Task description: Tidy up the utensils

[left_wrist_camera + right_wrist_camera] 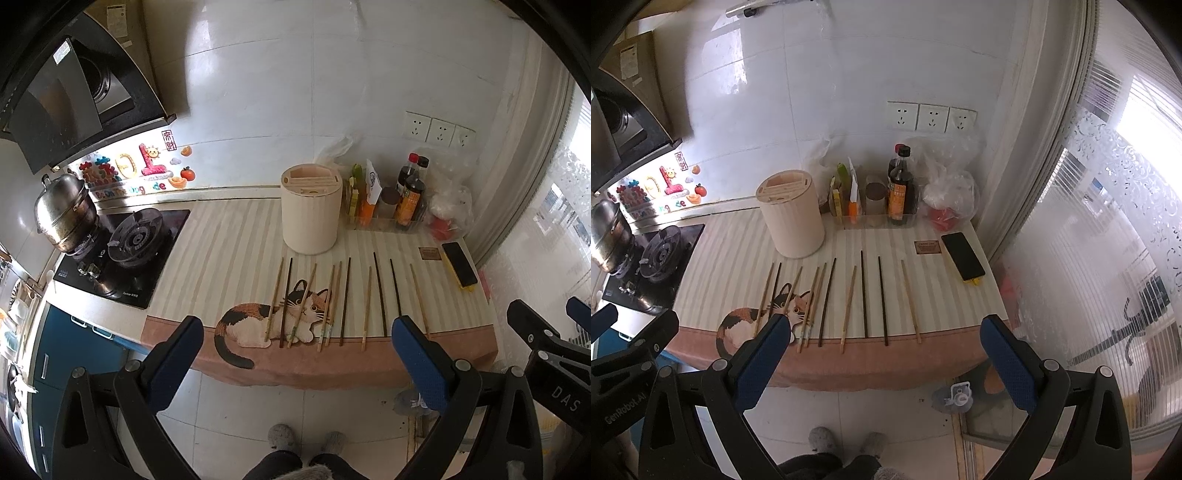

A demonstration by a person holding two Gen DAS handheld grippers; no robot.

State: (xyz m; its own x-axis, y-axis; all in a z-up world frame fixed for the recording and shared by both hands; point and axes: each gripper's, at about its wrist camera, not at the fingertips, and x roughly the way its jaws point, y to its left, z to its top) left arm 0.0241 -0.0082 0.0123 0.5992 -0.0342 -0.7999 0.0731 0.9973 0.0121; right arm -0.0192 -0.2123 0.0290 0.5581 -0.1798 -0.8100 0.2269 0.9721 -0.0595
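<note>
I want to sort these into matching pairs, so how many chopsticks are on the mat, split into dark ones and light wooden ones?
Dark chopsticks: 4
Light wooden chopsticks: 6
Total: 10, all lying loose on the cat mat in front of the cream utensil holder; none are in it yet.

Stove: black gas hob (122, 258) at left of the left wrist view, on the desk (92, 302).
Pot: steel lidded pot (64, 214) on the far-left burner.
Range hood: black hood (70, 92), upper left.
Wall stickers: colourful decals (129, 170) on the tiles behind the stove.
Sockets: three white outlets (931, 117), upper centre of the right wrist view.
Bottles: dark sauce bottles (900, 188) in a clear tray against the wall.
Plastic bag: clear bag (951, 195) right of the bottles.
Phone: black phone (963, 255) face up at right, a yellow edge showing.
Mat: striped cat-print mat (923, 291) covering the desk.
Floor: white tiles (258, 406), two grey slippers (282, 435) at bottom centre.
</note>
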